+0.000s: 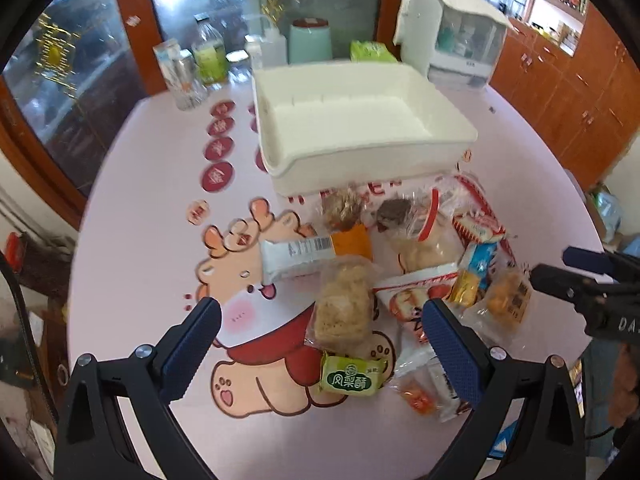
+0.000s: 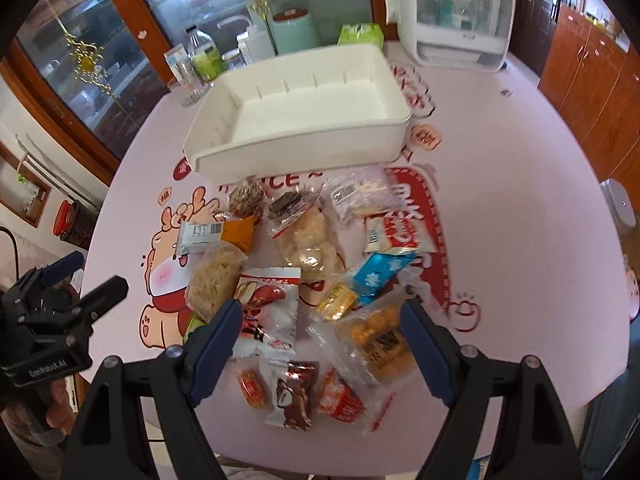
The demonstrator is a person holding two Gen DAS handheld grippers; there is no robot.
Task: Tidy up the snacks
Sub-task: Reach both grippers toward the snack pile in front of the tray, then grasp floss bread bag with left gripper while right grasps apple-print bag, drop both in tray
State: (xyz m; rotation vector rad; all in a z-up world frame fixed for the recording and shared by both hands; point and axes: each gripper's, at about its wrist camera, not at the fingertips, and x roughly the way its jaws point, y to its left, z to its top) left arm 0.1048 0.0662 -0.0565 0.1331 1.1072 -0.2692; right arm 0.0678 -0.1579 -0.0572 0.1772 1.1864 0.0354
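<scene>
A heap of wrapped snacks lies on the pink table (image 1: 132, 208) in front of an empty white bin (image 1: 372, 152) (image 2: 296, 148). My left gripper (image 1: 320, 305) is open and hovers over a clear rice-crisp packet (image 1: 344, 304), with a green pastry packet (image 1: 352, 376) just below it. My right gripper (image 2: 320, 308) is open too, above a red-and-white packet (image 2: 268, 304), a gold packet (image 2: 338, 300) and a clear bag of yellow snacks (image 2: 380, 340). Neither gripper holds anything. Each one shows at the edge of the other's view: the right gripper (image 1: 554, 266) and the left gripper (image 2: 96, 272).
Along the table's far edge stand bottles (image 1: 208, 52), a glass (image 2: 188, 88), a mint canister (image 1: 310, 42), a green pack (image 2: 360, 34) and a white countertop cabinet (image 1: 452, 28). Wooden cupboards (image 1: 568, 92) line the right. The near table edge is close below the snacks.
</scene>
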